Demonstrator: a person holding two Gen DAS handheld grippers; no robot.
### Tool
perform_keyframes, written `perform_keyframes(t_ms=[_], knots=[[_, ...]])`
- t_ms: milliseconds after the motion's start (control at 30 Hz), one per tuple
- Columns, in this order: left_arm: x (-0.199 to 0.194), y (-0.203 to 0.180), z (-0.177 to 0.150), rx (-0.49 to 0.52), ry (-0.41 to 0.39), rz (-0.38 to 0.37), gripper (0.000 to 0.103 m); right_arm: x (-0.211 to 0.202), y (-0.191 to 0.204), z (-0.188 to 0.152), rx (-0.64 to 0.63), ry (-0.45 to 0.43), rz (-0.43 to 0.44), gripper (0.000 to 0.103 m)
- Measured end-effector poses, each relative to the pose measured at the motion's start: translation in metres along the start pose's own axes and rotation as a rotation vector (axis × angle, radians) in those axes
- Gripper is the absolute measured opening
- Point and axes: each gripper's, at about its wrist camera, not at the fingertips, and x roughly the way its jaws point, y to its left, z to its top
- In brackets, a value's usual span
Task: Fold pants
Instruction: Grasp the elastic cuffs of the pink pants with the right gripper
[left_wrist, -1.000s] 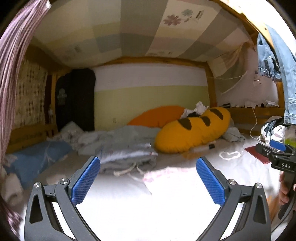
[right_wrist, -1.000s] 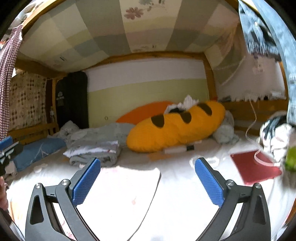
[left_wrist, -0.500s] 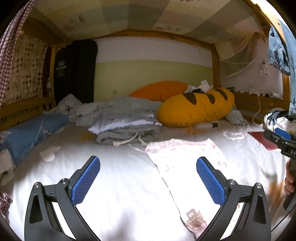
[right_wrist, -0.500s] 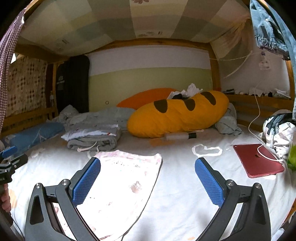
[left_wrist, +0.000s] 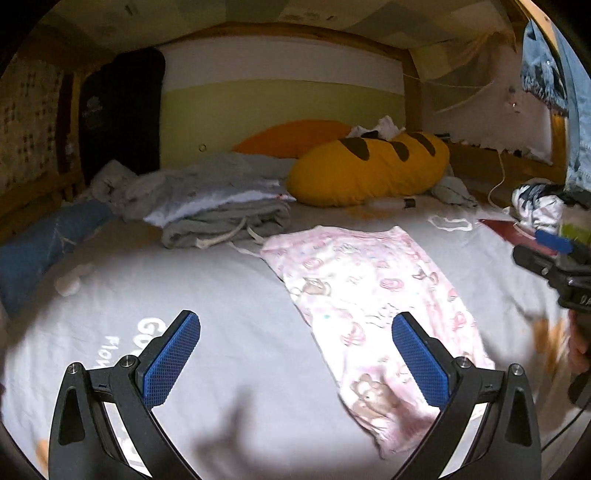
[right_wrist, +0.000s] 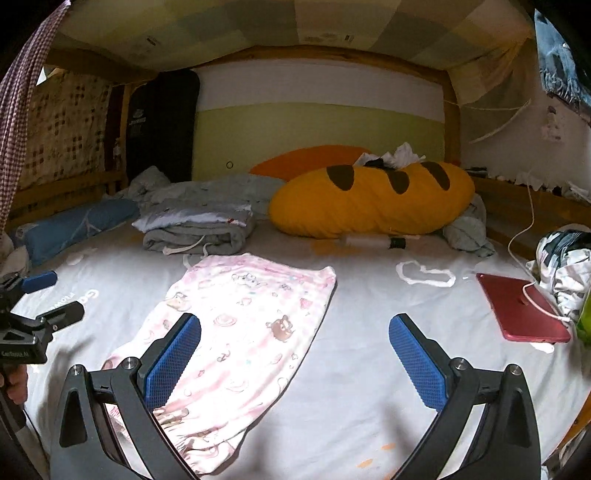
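Tilting lower toward pants (left_wrist: 373, 295)

Both fisheye views are dim and soft, bending heavily toward dark vignetted corners; blurred shadows fall across the pale bed sheet (left_wrist: 229, 417) up front.

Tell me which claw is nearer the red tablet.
Right. The right claw hovers open just left of the red tablet; the left claw is farther left, beyond the pink pants.
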Motion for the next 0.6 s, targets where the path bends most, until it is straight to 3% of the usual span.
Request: perform_keyframes(t_ms=[600], knots=[[0.0065, 0.0024, -0.0059, -0.037, 0.043, -0.013, 0.103, 0.0092, -0.0066, -0.0059, 0.06, 0.068, 0.013, 0.102]])
